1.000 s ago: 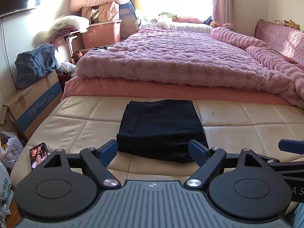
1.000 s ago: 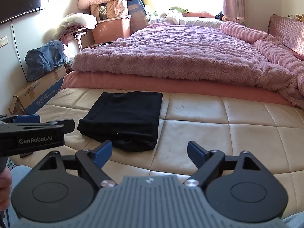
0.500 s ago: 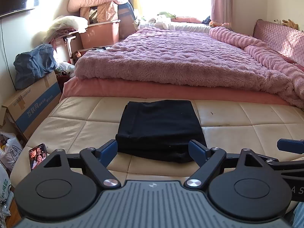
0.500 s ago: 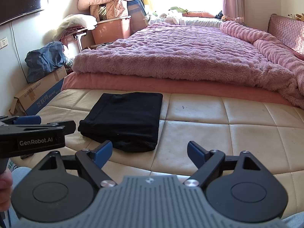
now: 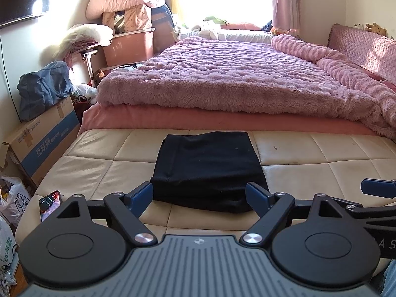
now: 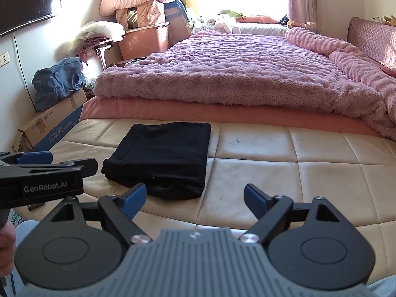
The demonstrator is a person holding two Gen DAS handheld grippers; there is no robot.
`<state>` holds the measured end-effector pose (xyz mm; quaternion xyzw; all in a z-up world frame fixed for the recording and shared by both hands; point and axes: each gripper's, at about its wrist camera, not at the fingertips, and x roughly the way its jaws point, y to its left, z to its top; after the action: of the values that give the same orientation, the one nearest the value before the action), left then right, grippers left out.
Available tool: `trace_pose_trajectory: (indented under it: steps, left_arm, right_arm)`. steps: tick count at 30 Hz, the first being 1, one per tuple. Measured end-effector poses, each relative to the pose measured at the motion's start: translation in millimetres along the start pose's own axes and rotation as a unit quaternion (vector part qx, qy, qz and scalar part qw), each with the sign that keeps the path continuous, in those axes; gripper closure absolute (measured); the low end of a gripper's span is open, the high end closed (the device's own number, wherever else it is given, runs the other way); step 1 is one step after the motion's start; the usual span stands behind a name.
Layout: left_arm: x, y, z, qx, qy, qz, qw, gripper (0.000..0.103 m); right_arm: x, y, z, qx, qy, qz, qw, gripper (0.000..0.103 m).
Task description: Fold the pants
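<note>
The black pants lie folded into a compact rectangle on the cream quilted bench; they also show in the right wrist view, left of centre. My left gripper is open and empty, held just short of the pants' near edge. My right gripper is open and empty, to the right of the pants above the bench. The left gripper shows from the side in the right wrist view.
A bed with a fluffy purple blanket lies behind the bench. A phone rests at the bench's left corner. A cardboard box, a blue bag and stacked bedding stand at the left.
Both grippers have held almost still, with only a slight drift of the views. The pants have not moved.
</note>
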<state>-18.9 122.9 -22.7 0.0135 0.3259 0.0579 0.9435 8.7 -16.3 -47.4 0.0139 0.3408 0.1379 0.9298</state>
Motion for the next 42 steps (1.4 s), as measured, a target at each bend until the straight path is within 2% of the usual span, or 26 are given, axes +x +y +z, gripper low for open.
trace_pose_trajectory:
  steps: [42]
  left_arm:
    - [-2.7, -0.3, 0.9, 0.004, 0.0, -0.004, 1.0, 0.004]
  right_arm:
    - [-0.2, -0.5, -1.4, 0.004, 0.004, 0.001, 1.0, 0.021]
